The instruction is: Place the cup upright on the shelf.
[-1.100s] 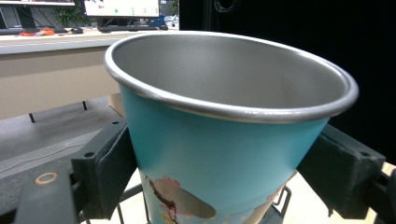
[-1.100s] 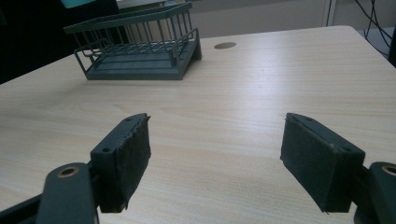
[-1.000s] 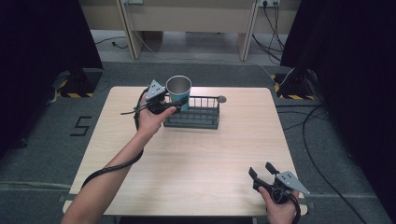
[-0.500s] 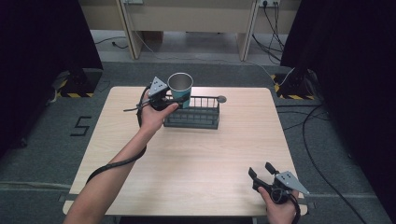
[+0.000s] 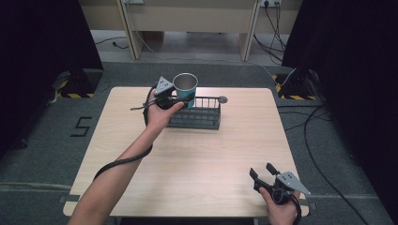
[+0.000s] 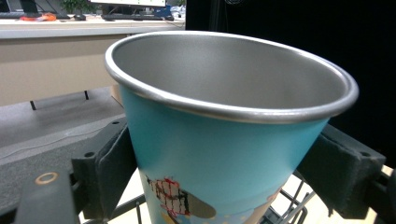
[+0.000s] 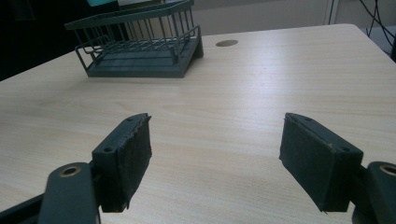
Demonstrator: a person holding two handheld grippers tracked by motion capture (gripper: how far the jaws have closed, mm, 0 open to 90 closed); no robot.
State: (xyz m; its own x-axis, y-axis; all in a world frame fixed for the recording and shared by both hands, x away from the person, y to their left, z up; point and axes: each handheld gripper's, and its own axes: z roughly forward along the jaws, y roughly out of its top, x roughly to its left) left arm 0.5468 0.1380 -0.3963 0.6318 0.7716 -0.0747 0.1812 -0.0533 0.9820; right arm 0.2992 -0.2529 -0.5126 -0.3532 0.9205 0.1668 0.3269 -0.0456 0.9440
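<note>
One legible marking: a black "5" (image 5: 82,126) on the grey floor (image 5: 42,154), left of the table (image 5: 202,159) in the high view. The cup (image 6: 219,158) carries a printed picture low on its blue wall in the left gripper view, with no readable lettering. Monitors in the background there are too small and blurred to read.

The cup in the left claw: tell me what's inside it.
The cup shows bare grey metal walls inside, with nothing against them. Its bottom is out of sight below the near rim, so anything lying there is hidden. The left claw grips its blue outside.
</note>
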